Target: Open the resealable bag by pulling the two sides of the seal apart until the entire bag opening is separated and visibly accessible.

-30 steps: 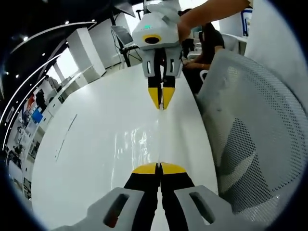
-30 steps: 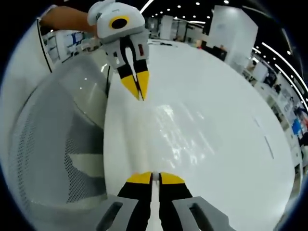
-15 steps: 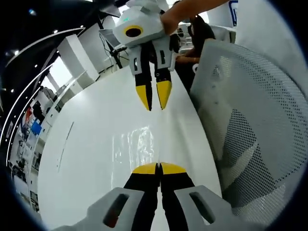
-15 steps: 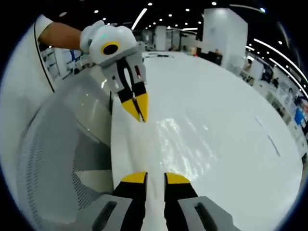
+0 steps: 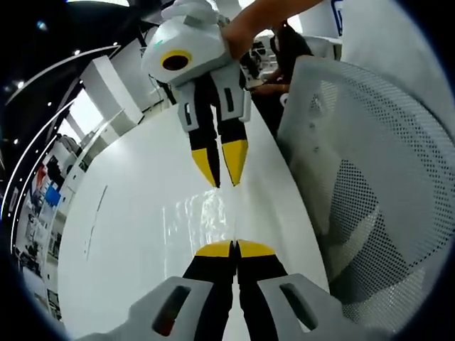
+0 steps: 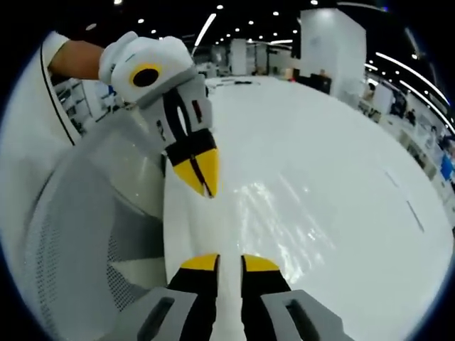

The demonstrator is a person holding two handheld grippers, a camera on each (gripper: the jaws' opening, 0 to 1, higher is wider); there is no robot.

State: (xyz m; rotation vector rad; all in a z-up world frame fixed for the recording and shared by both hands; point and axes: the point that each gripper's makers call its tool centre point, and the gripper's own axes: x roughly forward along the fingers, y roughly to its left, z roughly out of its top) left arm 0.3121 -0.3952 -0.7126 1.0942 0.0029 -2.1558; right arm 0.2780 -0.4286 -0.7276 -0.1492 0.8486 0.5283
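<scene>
Pinching the clear bag's (image 5: pixel 202 213) edge, left claw (image 5: pixel 234 248) stays closed on it while right claw (image 6: pixel 229 262) sits slightly parted above the white surface (image 6: pixel 341 185); seal separation looks unfinished.

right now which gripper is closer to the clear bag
Left. The left gripper is shut right at the near edge of the clear bag, apparently pinching it. The right gripper hangs open just off the bag's far edge.
</scene>
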